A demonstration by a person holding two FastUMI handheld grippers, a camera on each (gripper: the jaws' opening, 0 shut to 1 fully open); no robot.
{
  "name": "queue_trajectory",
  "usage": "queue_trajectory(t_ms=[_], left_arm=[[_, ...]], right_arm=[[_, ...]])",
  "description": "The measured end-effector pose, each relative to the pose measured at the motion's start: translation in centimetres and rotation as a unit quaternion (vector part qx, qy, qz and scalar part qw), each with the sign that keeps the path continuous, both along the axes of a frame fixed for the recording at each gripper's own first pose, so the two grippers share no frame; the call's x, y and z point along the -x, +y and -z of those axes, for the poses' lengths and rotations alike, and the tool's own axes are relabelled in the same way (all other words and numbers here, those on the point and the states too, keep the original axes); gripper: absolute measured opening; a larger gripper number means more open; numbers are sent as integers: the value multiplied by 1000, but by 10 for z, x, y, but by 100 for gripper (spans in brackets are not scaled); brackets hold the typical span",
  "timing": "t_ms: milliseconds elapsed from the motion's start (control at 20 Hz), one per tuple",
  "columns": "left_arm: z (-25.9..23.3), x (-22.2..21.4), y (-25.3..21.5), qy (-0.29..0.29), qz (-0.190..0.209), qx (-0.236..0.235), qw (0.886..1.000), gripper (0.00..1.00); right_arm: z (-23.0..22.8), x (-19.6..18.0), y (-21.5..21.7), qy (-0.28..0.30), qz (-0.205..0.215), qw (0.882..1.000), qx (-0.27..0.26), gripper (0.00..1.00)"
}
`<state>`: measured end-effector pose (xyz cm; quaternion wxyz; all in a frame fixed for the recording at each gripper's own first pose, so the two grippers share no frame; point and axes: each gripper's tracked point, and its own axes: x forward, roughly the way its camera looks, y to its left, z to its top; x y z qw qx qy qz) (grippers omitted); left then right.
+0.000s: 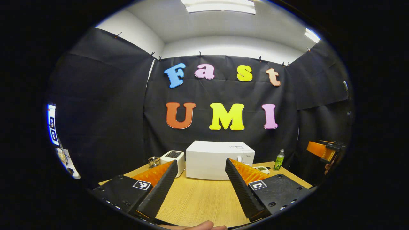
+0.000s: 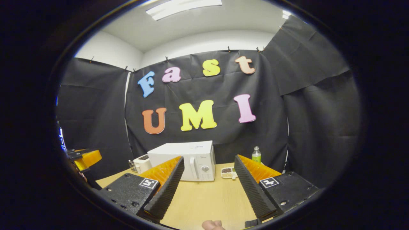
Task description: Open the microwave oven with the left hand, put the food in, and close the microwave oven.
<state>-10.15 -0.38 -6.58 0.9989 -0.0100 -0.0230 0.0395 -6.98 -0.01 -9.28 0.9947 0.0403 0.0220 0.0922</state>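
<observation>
A white microwave [image 1: 213, 159] stands shut at the back of the wooden table [image 1: 198, 199]. In the right gripper view the microwave [image 2: 183, 156] shows its door handle [image 2: 193, 168] and a knob [image 2: 204, 168]. A small white tray of food [image 2: 227, 172] lies just right of it, and the same tray [image 1: 262, 169] appears in the left gripper view. My left gripper [image 1: 201, 163] is open and holds nothing, well short of the microwave. My right gripper [image 2: 208, 159] is also open and holds nothing, at about the same distance.
A white toaster [image 1: 174, 157] and a small wire holder [image 1: 154, 161] stand left of the microwave. A green bottle [image 1: 279, 159] stands at the back right. The other gripper [image 1: 325, 150] is off to the right. Black cloth walls the booth.
</observation>
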Motion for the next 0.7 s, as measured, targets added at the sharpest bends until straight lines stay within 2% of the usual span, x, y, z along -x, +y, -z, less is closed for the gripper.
queue_trajectory(t_ms=[50, 100, 150, 200, 250, 300, 350, 400, 500, 550, 700], left_arm=[[1, 1, 0, 3, 0, -2, 1000, 84], [2, 0, -1, 4, 0, -4, 1000, 95], [4, 0, -4, 6, 4, -4, 1000, 95], [5, -1, -6, 9, 7, -5, 1000, 95], [8, -2, -7, 12, 7, -6, 1000, 95], [8, -3, -8, 13, 7, -6, 1000, 95], [8, -3, -8, 13, 7, -6, 1000, 95], [7, -2, -9, 12, 6, -5, 1000, 95], [8, -2, -10, 13, 7, -2, 1000, 95], [9, -3, -10, 13, 8, -2, 1000, 95], [10, -1, -9, 14, 4, -3, 1000, 95]], right_arm=[[0, 1, 1, 0, -3, 1000, 1, 100], [-1, 2, 2, -1, -4, 1000, -1, 100], [-1, 3, 1, -2, -3, 1000, -1, 91], [1, 3, 0, -2, -4, 1000, 0, 100], [2, 2, 0, -2, -4, 1000, 2, 100], [2, 3, 0, -2, -5, 1000, 2, 91], [2, 2, 0, -2, -5, 1000, 1, 100], [3, 3, 0, -1, -6, 1000, 0, 91], [6, 3, -1, 1, -8, 1000, -2, 91], [6, 4, 0, 2, -9, 1000, -3, 100], [7, 3, -3, 2, -7, 1000, -4, 100]])
